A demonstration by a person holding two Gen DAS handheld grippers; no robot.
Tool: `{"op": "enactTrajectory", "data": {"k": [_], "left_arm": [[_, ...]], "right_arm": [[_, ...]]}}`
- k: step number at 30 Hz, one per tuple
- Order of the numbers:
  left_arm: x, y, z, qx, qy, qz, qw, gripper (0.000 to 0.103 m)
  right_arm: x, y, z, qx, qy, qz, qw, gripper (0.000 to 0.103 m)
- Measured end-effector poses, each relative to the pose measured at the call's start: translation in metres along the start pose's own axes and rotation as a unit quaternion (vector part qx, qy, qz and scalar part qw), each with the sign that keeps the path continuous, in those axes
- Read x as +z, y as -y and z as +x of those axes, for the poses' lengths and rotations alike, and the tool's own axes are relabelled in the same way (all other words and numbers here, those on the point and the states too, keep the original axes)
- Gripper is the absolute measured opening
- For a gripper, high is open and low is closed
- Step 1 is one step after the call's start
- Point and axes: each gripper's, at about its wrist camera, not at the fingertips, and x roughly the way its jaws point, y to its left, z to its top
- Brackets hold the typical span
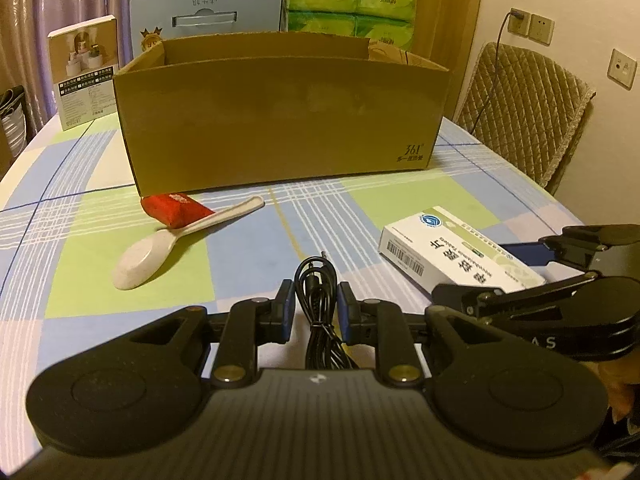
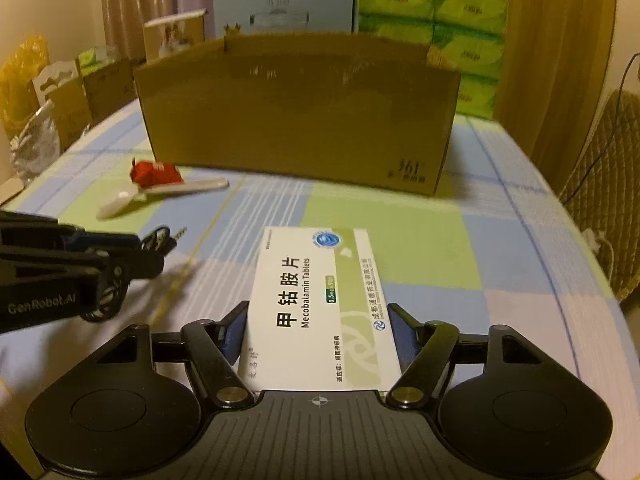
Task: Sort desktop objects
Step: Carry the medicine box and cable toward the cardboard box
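Tablet box (image 2: pixel 320 304) lengthwise toward carton (image 2: pixel 300 108), right tongs (image 2: pixel 318 332) gripping it, left tongs (image 1: pixel 316 312) straddling cable (image 1: pixel 318 300), contact unclear.

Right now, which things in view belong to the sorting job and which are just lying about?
In the job: black cable, medicine box, spoon, red packet, cardboard box.

Lying about: green tissue packs, blue carton, small white box, chair.
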Motion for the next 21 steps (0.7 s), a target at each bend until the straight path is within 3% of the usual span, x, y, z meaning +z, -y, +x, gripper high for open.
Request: {"op": "enactTrajectory", "data": {"k": [21], "left_arm": [[0.015,0.0,-0.026,0.004,0.03,-0.029,0.9991,0.017]], "right_arm": [[0.017,-0.003,-0.025,-0.006,0.055,0.022,0.998,0.068]]}}
